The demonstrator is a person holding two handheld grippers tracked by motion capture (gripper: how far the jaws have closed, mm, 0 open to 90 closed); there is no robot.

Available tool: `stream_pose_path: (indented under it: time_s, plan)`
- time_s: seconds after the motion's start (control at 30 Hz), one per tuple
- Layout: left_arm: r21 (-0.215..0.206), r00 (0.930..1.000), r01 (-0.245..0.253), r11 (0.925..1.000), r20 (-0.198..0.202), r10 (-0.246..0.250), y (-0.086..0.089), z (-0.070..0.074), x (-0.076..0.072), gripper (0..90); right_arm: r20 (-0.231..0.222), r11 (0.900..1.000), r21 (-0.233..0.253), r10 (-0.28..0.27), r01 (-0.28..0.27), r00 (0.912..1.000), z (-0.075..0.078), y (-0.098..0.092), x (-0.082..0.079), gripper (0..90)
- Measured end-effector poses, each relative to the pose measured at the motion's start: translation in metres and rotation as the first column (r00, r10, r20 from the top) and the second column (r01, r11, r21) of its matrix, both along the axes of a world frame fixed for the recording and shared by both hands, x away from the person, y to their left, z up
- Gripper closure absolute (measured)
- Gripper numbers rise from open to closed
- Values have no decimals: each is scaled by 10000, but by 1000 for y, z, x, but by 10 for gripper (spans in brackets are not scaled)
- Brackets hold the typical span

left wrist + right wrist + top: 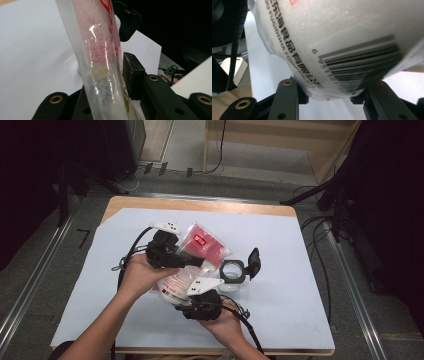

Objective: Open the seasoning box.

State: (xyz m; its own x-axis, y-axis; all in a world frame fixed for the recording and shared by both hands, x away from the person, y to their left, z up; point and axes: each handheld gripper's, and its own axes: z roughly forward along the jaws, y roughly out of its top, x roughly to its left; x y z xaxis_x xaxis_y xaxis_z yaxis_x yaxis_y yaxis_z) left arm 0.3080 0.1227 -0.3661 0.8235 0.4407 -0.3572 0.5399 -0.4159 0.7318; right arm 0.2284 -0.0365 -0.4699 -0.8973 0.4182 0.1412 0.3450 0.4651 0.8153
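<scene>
Served as the plain work surface across the middle of the high view: wooden table under a white sheet (280, 285). Held just above it, left of centre: clear plastic bag of white granules with red print (206, 245), kept off the sheet and gripped at two places, probably to steady it for tipping toward the jar beside it. Clamped the bag's middle from the left of that frame: left gripper (199, 262), closed on the film, seen in its own view (110, 82) with the bag (100, 57) rising as a narrow column between the jaws. Pinched the lower, barcoded end from the bottom of the frame: right gripper (194, 292), likewise closed on the bag (352, 30), with the film bulging over the jaws (332, 93). Stood just right of the bag, apparently set ready to receive: small clear round jar (232, 271), with its black hinged lid (254, 260) swung open.

Hard to tell whether the bag was cut or sealed; top edge out of frame in the gripper views. Left jaw pad covered by the bag in the left gripper view. Jar contents too small to judge.
</scene>
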Motion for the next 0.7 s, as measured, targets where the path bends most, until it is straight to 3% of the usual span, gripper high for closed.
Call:
stream_pose_path:
  time_s: [0.1,0.17,0.27,0.43,0.5,0.7]
  plan:
    - [223,9998,210,9995,-28,-209,2,3,1,782,84,10000,-51,61,-61,9999,0,-1,0,609]
    - [240,9992,323,9992,224,-328,4,4,0,774,129,9999,-12,143,-142,9998,1,-1,0,611]
    - [84,9994,267,9996,222,-269,3,3,1,761,-13,9996,182,197,-196,9998,3,-2,0,609]
    - [126,9996,22,9999,-266,-19,-3,-1,2,751,-137,9997,218,141,-138,9998,5,-3,0,612]
    - [324,9987,-135,9994,-490,151,-5,-1,2,756,-238,9996,187,220,-215,9995,5,-4,-1,621]
    - [827,9983,-296,9961,-483,337,-15,-1,1,770,18,9999,-96,103,-102,9999,5,1,-6,618]
